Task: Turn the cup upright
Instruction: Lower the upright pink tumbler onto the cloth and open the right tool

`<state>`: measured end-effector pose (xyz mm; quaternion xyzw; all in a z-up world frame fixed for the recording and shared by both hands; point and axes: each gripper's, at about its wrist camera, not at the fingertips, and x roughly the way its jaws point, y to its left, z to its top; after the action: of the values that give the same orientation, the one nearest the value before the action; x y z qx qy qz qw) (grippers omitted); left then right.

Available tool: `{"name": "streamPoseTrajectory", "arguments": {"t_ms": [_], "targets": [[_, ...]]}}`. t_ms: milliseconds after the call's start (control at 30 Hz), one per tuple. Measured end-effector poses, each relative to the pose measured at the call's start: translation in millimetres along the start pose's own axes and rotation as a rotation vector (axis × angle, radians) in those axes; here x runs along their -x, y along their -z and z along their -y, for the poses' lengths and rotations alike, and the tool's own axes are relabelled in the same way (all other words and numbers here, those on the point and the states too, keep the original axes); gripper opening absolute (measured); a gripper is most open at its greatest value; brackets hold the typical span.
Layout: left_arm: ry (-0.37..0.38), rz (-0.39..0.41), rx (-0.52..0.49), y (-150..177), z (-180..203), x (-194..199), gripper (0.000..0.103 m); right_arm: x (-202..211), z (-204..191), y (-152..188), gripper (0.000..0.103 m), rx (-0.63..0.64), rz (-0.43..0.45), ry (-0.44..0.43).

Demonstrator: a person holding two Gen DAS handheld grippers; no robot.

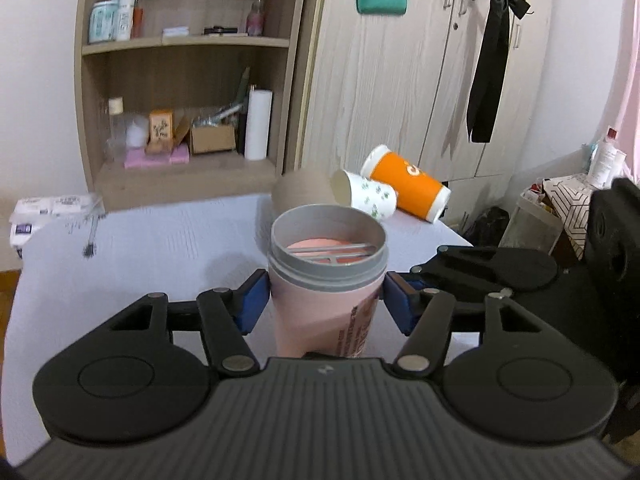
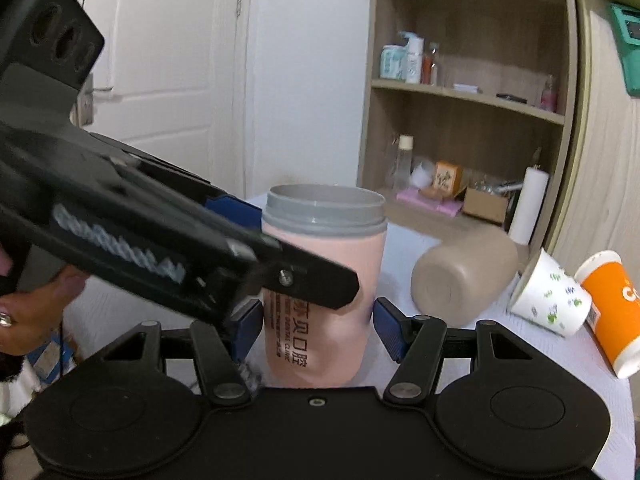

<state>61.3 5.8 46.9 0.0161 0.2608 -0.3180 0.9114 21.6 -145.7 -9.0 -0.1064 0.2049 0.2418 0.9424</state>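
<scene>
Upright cylindrical pink cup (image 1: 326,296) with ribbed grey rim stands between both spread grippers' (image 1: 325,304) (image 2: 318,332) blue pads.

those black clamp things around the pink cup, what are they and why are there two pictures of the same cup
They are two hand-held grippers, one per hand; no robot arm is here. Each carries a camera looking along its fingers, so you get one picture per gripper. In the left view, the left gripper straddles the upright pink cup with grey rim, its blue pads beside the cup; actual contact is unclear. The right gripper flanks it too, gaps visible. On the white table a beige cup, a white patterned paper cup and an orange paper cup lie on their sides.
</scene>
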Motion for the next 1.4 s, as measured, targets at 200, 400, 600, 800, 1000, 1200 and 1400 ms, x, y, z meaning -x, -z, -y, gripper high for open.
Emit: {"name": "streamPoseTrajectory", "arguments": {"t_ms": [200,400,600,800,1000,1200,1400], "targets": [[0.016,0.001,0.003,-0.7,-14.8,-8.4,0.061,-14.6,-6.9,1.8,0.066,0.074,0.018,0.04],[-0.027,0.026,-0.024,-3.5,-12.7,-17.4,0.061,-22.2,-3.5,1.2,0.066,0.089,0.04,0.053],[-0.036,-0.01,-0.035,-1.9,-13.4,-34.8,0.062,-31.9,5.6,7.7,0.066,0.048,0.008,0.047],[-0.032,0.012,-0.03,0.4,-11.0,-36.7,0.062,-33.0,9.9,7.8,0.067,0.022,0.007,0.035],[0.028,-0.004,0.041,-3.1,-20.3,-37.1,0.078,-32.7,8.8,7.7,0.071,0.028,0.025,0.007],[0.005,0.01,0.109,3.9,-21.3,-34.7,0.086,-36.6,7.8,7.6,0.084,0.016,0.028,0.026],[-0.016,-0.01,0.114,6.2,-16.6,-35.5,0.087,-32.8,7.2,11.6,0.088,-0.009,0.019,0.057]]}}
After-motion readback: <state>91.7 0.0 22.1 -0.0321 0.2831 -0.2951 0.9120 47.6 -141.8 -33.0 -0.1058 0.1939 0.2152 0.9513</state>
